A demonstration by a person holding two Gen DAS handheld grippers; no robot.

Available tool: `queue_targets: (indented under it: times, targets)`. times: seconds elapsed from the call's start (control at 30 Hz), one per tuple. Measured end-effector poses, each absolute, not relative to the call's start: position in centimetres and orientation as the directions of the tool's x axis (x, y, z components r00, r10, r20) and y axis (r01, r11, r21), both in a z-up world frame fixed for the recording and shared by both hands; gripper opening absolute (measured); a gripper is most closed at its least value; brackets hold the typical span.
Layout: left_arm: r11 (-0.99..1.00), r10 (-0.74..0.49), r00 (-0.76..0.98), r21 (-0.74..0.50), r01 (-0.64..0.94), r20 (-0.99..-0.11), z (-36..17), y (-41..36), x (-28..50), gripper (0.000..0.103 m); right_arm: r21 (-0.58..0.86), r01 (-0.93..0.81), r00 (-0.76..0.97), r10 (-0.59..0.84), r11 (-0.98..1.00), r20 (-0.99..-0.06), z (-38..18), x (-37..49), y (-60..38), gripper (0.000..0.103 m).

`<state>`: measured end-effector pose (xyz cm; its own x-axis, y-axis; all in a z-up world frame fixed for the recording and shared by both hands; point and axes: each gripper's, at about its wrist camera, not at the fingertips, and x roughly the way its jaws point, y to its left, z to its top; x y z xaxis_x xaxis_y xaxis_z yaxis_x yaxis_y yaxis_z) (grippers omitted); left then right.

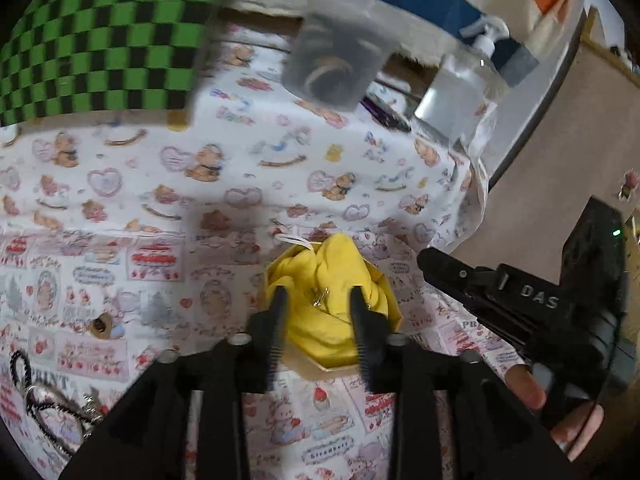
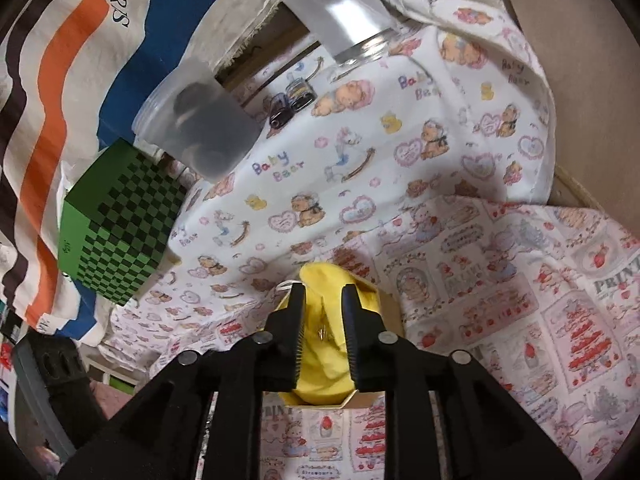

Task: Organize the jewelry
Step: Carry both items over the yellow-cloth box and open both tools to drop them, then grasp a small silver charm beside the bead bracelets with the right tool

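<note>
A hexagonal cardboard box point(image 1: 394, 312) point(image 2: 360, 398) lined with yellow cloth point(image 1: 340, 264) point(image 2: 320, 364) stands on the printed tablecloth. A small gold jewel point(image 1: 320, 298) point(image 2: 322, 332) lies on the cloth. My left gripper point(image 1: 318, 300) hovers over the box, open, its fingers either side of the jewel without touching it. My right gripper point(image 2: 323, 294) is also open above the cloth, the jewel lying free in the gap. In the left wrist view the right gripper point(image 1: 430, 260) reaches in from the right, held by a hand point(image 1: 532, 392).
A green checkered box point(image 1: 100, 40) point(image 2: 116, 220), a translucent cup point(image 1: 332, 64) point(image 2: 200, 128) with dark rings inside, and a clear pump bottle point(image 1: 460, 84) point(image 2: 340, 12) stand at the back. A black cord necklace point(image 1: 24, 392) and a small ring point(image 1: 98, 325) lie at the left. Dark clips point(image 2: 292, 100) rest near the cup.
</note>
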<state>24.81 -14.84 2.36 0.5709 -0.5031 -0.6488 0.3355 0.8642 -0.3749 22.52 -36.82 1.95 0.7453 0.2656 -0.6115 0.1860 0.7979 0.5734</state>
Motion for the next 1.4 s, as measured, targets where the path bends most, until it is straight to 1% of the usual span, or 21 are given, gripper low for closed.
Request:
queue_targets:
  times: [0.07, 0.17, 0.27, 0.33, 0.37, 0.4, 0.47, 0.5, 0.57, 0.63, 0.8, 0.9, 1.03, 1.1, 1.17, 1.23, 1.3, 1.4]
  targets:
    - [0.886, -0.464, 0.618, -0.324, 0.332, -0.635, 3.1, -14.0, 23.8, 0.052, 0.581, 0.190, 0.746, 0.269, 0.791, -0.609, 1.9, 22.4, -36.9, 0.019]
    - [0.919, -0.394, 0.682, -0.237, 0.316, -0.617, 4.2, -12.8, 21.9, 0.057, 0.556, 0.166, 0.750, 0.262, 0.815, -0.608, 2.5, 22.2, -36.0, 0.020]
    - [0.928, -0.372, 0.700, -0.215, 0.306, -0.609, 5.0, -10.8, 20.1, 0.064, 0.471, 0.170, 0.766, 0.185, 0.865, -0.616, 3.4, 21.9, -34.7, 0.026]
    - [0.925, -0.381, 0.711, -0.236, 0.299, -0.591, 5.4, -9.1, 19.0, 0.071, 0.418, 0.174, 0.769, 0.142, 0.892, -0.624, 3.7, 21.8, -33.9, 0.034]
    - [0.927, -0.376, 0.716, -0.240, 0.289, -0.589, 5.6, -8.4, 18.7, 0.084, 0.419, 0.166, 0.765, 0.151, 0.893, -0.626, 3.7, 21.8, -33.7, 0.034]
    - [0.933, -0.359, 0.721, -0.246, 0.262, -0.593, 5.6, -7.4, 18.6, 0.094, 0.435, 0.149, 0.760, 0.178, 0.888, -0.625, 3.7, 21.8, -33.4, 0.035]
    - [0.934, -0.348, 0.723, -0.285, 0.214, -0.597, 5.3, -5.3, 18.6, 0.094, 0.449, 0.128, 0.759, 0.204, 0.884, -0.618, 3.9, 21.7, -32.9, 0.036]
    - [0.934, -0.340, 0.723, -0.306, 0.185, -0.601, 5.1, -4.1, 18.8, 0.094, 0.436, 0.124, 0.764, 0.194, 0.891, -0.615, 4.1, 21.5, -32.4, 0.038]
    - [0.940, -0.308, 0.752, -0.307, 0.147, -0.583, 5.0, -2.1, 18.7, 0.094, 0.368, 0.110, 0.780, 0.149, 0.923, -0.608, 4.8, 21.1, -30.9, 0.043]
    - [0.952, -0.267, 0.773, -0.281, 0.120, -0.575, 4.8, -1.0, 18.6, 0.094, 0.325, 0.080, 0.787, 0.140, 0.942, -0.601, 5.2, 20.8, -29.5, 0.047]
    - [0.975, -0.184, 0.787, -0.213, 0.069, -0.589, 4.4, 1.4, 18.5, 0.094, 0.278, 0.007, 0.774, 0.170, 0.961, -0.609, 4.9, 20.7, -26.6, 0.050]
    - [0.985, -0.154, 0.790, -0.156, 0.075, -0.594, 4.3, 2.1, 18.1, 0.094, 0.245, -0.012, 0.761, 0.168, 0.969, -0.627, 4.3, 20.9, -25.2, 0.052]
    - [0.989, -0.141, 0.786, -0.127, 0.080, -0.603, 3.5, 3.3, 18.0, 0.094, 0.246, -0.036, 0.735, 0.193, 0.969, -0.651, 3.4, 21.2, -24.1, 0.055]
    - [0.993, -0.112, 0.781, -0.104, 0.061, -0.614, 2.7, 4.0, 18.2, 0.094, 0.248, -0.041, 0.723, 0.200, 0.968, -0.662, 2.9, 21.3, -23.7, 0.055]
    - [0.991, -0.116, 0.766, -0.127, 0.045, -0.632, 2.0, 4.9, 18.7, 0.094, 0.233, -0.041, 0.717, 0.191, 0.972, -0.671, 2.6, 21.4, -23.2, 0.056]
    - [0.985, -0.145, 0.734, -0.168, 0.043, -0.664, 1.1, 5.7, 19.8, 0.094, 0.226, -0.051, 0.711, 0.194, 0.973, -0.676, 2.4, 21.5, -22.7, 0.059]
    - [0.988, -0.111, 0.717, -0.155, 0.004, -0.688, 0.3, 6.3, 20.4, 0.094, 0.233, -0.071, 0.698, 0.215, 0.970, -0.683, 2.1, 21.5, -22.2, 0.064]
    - [0.980, -0.111, 0.691, -0.194, -0.043, -0.714, -0.7, 7.5, 21.2, 0.094, 0.236, -0.092, 0.682, 0.234, 0.967, -0.693, 1.7, 21.6, -21.6, 0.066]
